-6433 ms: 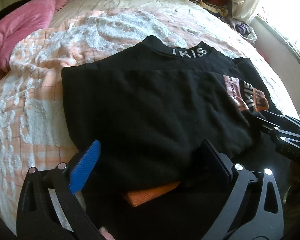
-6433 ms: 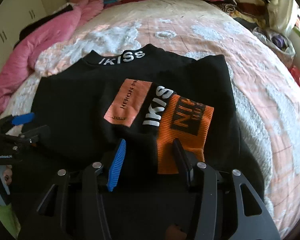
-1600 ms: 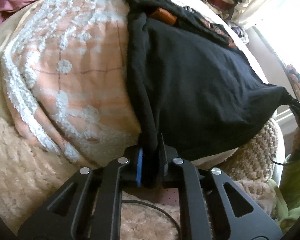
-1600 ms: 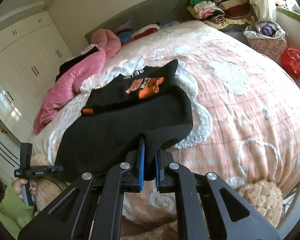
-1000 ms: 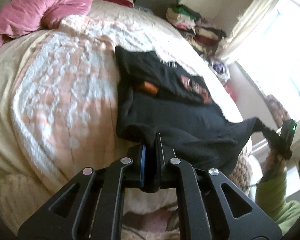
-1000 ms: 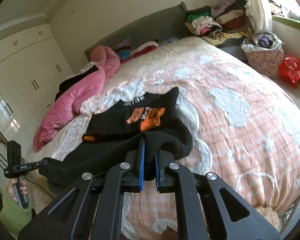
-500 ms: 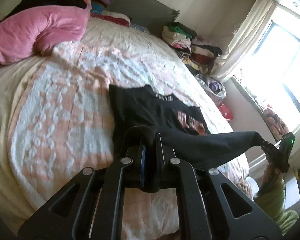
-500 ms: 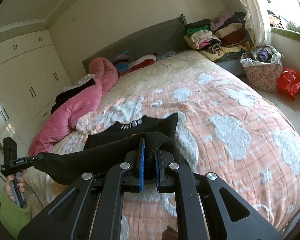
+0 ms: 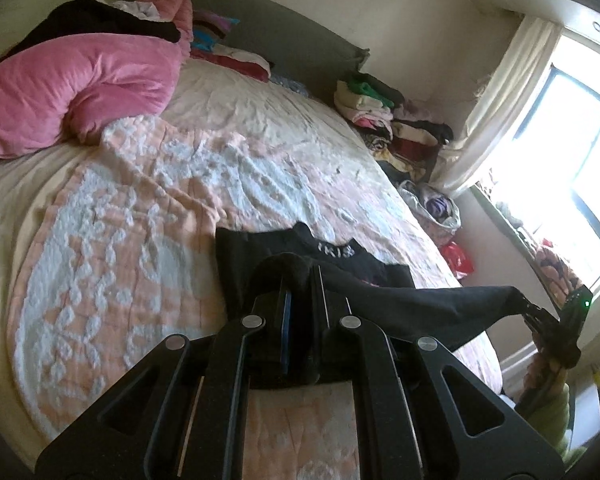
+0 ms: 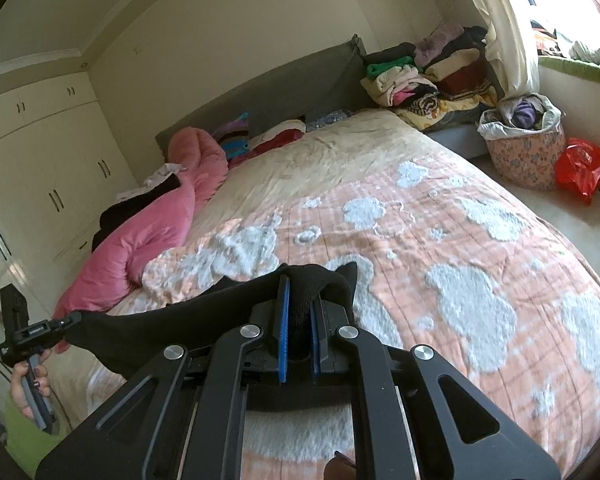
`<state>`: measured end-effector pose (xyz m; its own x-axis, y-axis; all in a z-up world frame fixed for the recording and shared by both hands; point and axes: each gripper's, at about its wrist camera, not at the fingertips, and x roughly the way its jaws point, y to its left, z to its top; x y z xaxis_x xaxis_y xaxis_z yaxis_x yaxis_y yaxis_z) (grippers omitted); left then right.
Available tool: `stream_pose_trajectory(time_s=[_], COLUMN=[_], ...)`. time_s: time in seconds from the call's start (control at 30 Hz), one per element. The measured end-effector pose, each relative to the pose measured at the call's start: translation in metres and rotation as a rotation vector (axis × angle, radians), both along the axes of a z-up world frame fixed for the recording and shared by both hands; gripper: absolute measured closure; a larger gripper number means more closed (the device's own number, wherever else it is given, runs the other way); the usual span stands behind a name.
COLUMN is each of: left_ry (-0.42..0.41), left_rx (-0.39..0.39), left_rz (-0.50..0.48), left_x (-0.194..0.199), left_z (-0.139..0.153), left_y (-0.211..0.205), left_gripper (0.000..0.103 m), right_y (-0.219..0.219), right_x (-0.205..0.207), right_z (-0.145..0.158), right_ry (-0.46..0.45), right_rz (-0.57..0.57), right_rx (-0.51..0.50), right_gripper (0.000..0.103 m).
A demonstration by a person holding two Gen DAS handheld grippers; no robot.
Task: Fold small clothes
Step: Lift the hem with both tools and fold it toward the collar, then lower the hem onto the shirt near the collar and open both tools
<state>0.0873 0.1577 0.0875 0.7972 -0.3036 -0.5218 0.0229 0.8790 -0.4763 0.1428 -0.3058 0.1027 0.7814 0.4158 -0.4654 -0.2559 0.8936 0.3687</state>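
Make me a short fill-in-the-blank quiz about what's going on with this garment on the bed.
1. Both claws are shut on the ____ garment.
2. The big rumpled comforter lying on the bed is ____.
3. White letters show on the garment's ____.
4. The plastic bag on the floor is ____.

Missing words: black; pink; collar; red

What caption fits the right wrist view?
Right gripper and left gripper hold a black garment stretched above the bed.
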Motion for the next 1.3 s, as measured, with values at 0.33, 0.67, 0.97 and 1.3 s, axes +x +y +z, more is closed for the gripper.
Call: stream_pose_trajectory(time_s=[0.33,0.67,0.97,1.3], left_ry=[0.022,0.076,0.136,0.157], left_rx=[0.060,0.140,0.188,0.207], left_rz=[0.037,0.041,0.048,0.025], left_x=[0.035,0.077,0.107,0.113], left_z=[0.002,-0.014,-0.050,-0.064], left_y=[0.001,0.002,0.003,-0.003], left_gripper=[0.101,0.101,0.101,0.097], right_y=[0.014,0.027,0.040,0.046], right_x=[0.044,0.087,0.120,0.130], right_z=[-0.005,-0.022,-0.053,-0.085], right_ry=[0.007,0.048,0.109,0.141], right_rz=[-0.005,-0.009,-0.024,-0.065], right_rx=[-0.044,-0.089,-0.158,-0.233], right_gripper=[0.096,0.096,0.095,0.073])
